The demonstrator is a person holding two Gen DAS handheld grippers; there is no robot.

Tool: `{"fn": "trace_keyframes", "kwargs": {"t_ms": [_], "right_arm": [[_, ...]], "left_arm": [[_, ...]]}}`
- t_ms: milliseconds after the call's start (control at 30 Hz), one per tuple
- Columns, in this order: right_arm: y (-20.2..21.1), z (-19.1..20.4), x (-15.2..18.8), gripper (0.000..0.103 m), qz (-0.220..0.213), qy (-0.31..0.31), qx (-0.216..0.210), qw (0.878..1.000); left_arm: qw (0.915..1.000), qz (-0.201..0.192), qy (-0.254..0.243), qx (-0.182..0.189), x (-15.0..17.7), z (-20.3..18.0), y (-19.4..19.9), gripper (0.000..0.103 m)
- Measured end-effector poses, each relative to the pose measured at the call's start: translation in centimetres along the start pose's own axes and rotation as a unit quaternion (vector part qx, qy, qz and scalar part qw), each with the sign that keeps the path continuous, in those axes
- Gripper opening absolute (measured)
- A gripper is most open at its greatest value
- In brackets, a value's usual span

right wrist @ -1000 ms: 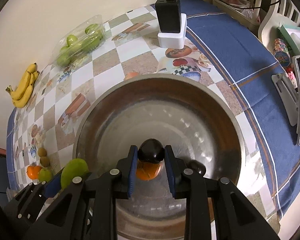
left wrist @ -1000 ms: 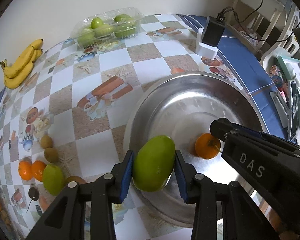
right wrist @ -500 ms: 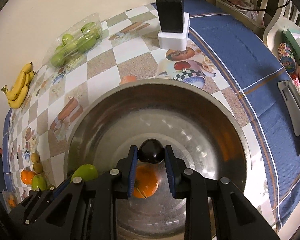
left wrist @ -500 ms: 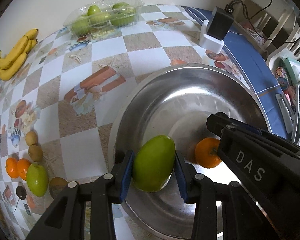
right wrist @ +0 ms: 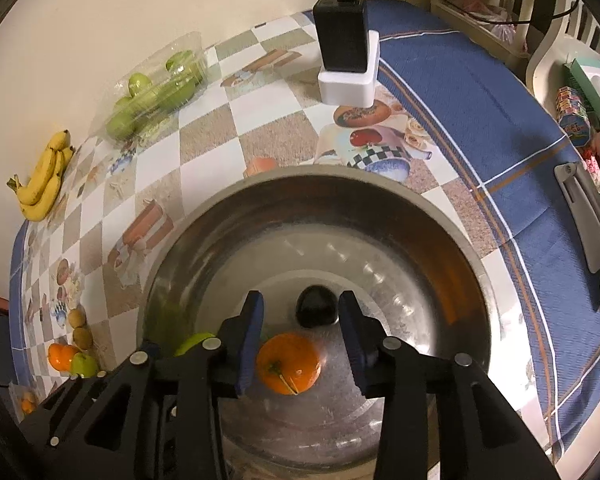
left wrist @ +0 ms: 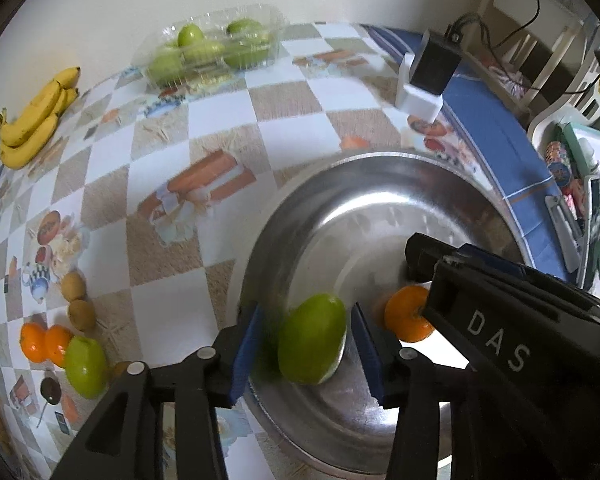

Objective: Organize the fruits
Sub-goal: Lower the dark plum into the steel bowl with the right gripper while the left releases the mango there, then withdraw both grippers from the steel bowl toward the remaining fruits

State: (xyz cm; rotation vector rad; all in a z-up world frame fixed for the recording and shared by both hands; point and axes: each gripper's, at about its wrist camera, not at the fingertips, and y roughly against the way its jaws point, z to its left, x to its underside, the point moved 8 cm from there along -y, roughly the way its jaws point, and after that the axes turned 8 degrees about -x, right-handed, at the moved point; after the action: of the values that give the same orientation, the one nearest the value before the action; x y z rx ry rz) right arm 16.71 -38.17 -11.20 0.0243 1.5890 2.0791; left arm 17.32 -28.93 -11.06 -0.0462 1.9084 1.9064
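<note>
Evidently both grippers are at the release stage, their jaws spread apart with nothing pinched between them. The left gripper (left wrist: 306, 354) hangs over the near-left rim of the steel bowl (left wrist: 440, 176), and the green mango (left wrist: 312, 340) sits between its blue pads without clearly touching either, blurred as if dropping onto the bowl's inner slope (the smear makes it hard to tell whether it has landed). The right gripper (right wrist: 302, 338) is likewise unclenched above the bowl's floor, where a dark plum-like fruit (right wrist: 315, 311) lies just beyond the fingertips and an orange (right wrist: 289, 363) rests nearer, below the gap between the fingers. Gathering fruit into one deep container seems the point: the curved wall should keep round things from rolling off. Much remains outside it, judging by the cluster at the near left of the table: two oranges (left wrist: 44, 342), a second green mango (left wrist: 85, 366), brown kiwi-like fruits (left wrist: 78, 300). Farther off lie a banana bunch (left wrist: 34, 120) and a clear clamshell of green fruit (left wrist: 212, 50) against the pale wall. The tablecloth (left wrist: 292, 100) is checkered with printed pictures and a blue border; a black charger on a white block (right wrist: 346, 60) stands at the far side, with cluttered shelves to the right.
</note>
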Motion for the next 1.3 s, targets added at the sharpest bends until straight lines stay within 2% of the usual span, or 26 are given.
{"fn": "trace_keyframes", "kwargs": {"t_ms": [367,633,733,867,1167,1200,1233,1267,1300], "right_arm": [[1.1,0.3,0.0,0.04,-0.007,0.002,0.002,1.0],[0.8,0.3,0.6,0.04,0.006,0.008,0.007,1.0],[0.8,0.5,0.8,0.04,0.009,0.01,0.005,1.0],[1.0,0.7,1.1,0.04,0.013,0.016,0.009,1.0],[1.0,0.9,1.3,0.04,0.024,0.032,0.018,0.999],[0.9,0.9,1.4,0.04,0.025,0.034,0.02,0.999],[0.9,1.0,1.4,0.042,0.027,0.037,0.023,0.999],[0.8,1.0,1.3,0.047,0.028,0.04,0.024,0.999],[0.7,1.1,1.3,0.062,0.027,0.043,0.026,0.998]], "left_arm": [[0.999,0.006,0.039,-0.021,-0.1,3.2,0.1,0.051],[0.993,0.021,0.103,-0.054,0.4,8.0,-0.4,0.061],[0.9914,0.024,0.107,-0.072,0.8,9.4,-0.6,0.061],[0.9895,0.023,0.121,-0.076,0.9,10.8,-0.4,0.062],[0.9882,0.023,0.125,-0.085,1.2,11.7,-0.5,0.07],[0.9881,0.023,0.126,-0.086,1.2,11.7,-0.5,0.074],[0.9878,0.023,0.126,-0.089,1.2,11.8,-0.6,0.084],[0.9874,0.023,0.127,-0.092,1.2,11.9,-0.7,0.089],[0.9869,0.023,0.127,-0.097,1.3,12.0,-0.8,0.095]]}}
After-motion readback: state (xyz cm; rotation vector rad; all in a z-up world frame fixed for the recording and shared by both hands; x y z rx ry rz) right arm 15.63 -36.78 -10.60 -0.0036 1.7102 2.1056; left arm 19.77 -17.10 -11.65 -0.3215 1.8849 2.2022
